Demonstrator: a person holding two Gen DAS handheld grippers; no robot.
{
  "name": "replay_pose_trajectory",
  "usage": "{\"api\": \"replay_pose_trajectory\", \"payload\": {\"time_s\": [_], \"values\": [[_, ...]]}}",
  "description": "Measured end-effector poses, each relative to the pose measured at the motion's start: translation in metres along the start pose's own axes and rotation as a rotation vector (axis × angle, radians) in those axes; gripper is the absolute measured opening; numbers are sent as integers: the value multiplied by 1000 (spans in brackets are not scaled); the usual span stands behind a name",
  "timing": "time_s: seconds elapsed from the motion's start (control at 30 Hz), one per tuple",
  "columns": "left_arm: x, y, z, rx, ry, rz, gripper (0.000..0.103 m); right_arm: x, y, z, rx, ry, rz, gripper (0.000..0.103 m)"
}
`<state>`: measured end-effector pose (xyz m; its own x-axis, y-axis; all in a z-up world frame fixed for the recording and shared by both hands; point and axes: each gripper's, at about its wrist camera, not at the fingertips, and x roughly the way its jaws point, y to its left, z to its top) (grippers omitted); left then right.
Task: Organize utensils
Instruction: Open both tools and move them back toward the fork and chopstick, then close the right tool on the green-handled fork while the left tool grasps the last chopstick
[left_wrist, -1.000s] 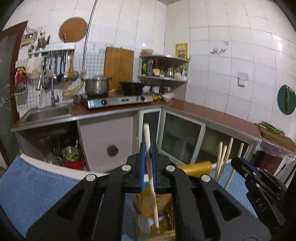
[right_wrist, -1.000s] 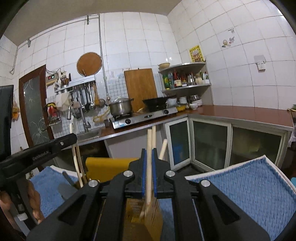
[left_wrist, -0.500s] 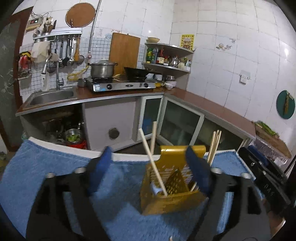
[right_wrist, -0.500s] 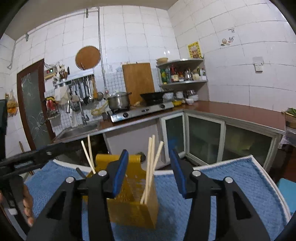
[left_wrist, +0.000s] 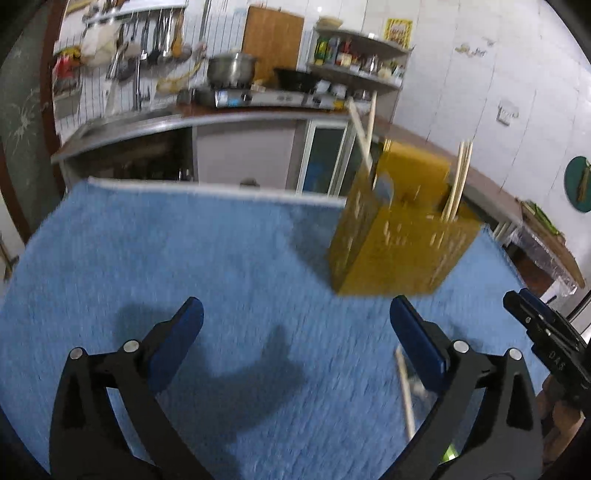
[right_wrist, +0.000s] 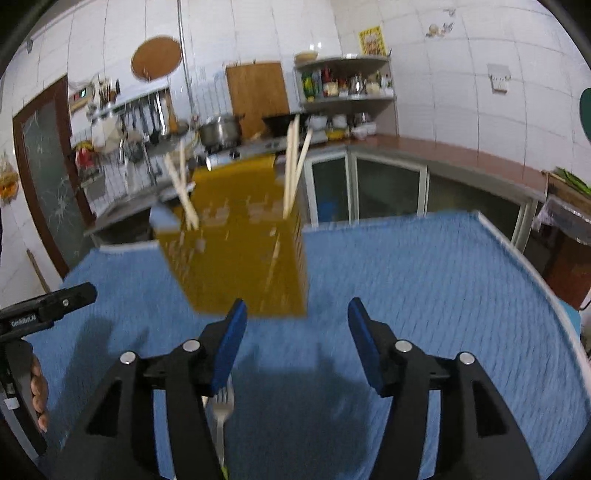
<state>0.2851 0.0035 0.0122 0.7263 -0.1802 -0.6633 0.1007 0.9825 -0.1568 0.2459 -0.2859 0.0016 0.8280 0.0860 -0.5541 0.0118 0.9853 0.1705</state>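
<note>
1. Two utensils are seen lying loose on the blue towel (left_wrist: 184, 258) at the near edge, so the sorting is judged unfinished: a pale chopstick (left_wrist: 404, 391) lies just beside the right finger of the left hand-held gripper (left_wrist: 295, 332), and a metal fork (right_wrist: 221, 410) lies under the left finger of the right hand-held gripper (right_wrist: 293, 328).
2. Nothing is held by either tool. The jaws of the left hand-held gripper have just been opening and are spread very wide over bare towel; those of the right hand-held gripper have just been opening to about half their spread, with only towel between them.
3. Farther back, the yellow utensil holder (left_wrist: 399, 236) is found standing on the towel, toward the right in the left wrist view and left of centre in the right wrist view.
4. Several chopsticks are already stood in it: one pair (right_wrist: 183, 192) leaning at its left side, another bunch (right_wrist: 295, 166) upright at its right side. That part is judged done.
5. Beyond the towel, the kitchen counter (right_wrist: 461, 157) is left untouched.
6. Both views are blurred, so further small items cannot be ruled out.
</note>
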Motion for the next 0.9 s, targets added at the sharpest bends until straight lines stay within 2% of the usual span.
{"api": "replay_pose_trajectory", "payload": {"time_s": [0.2,0.43,0.67,0.9], "values": [[16,11,-35,13,95,21,98,9,20,-42,-45,93,6,56],[26,13,-52,22,160,43,98,17,42,-72,-102,207,8,55],[30,21,-54,4,183,56,98,28,56,-77,-141,294,11,36],[26,13,-50,58,190,76,98,36,71,-76,-177,343,0,20]]}}
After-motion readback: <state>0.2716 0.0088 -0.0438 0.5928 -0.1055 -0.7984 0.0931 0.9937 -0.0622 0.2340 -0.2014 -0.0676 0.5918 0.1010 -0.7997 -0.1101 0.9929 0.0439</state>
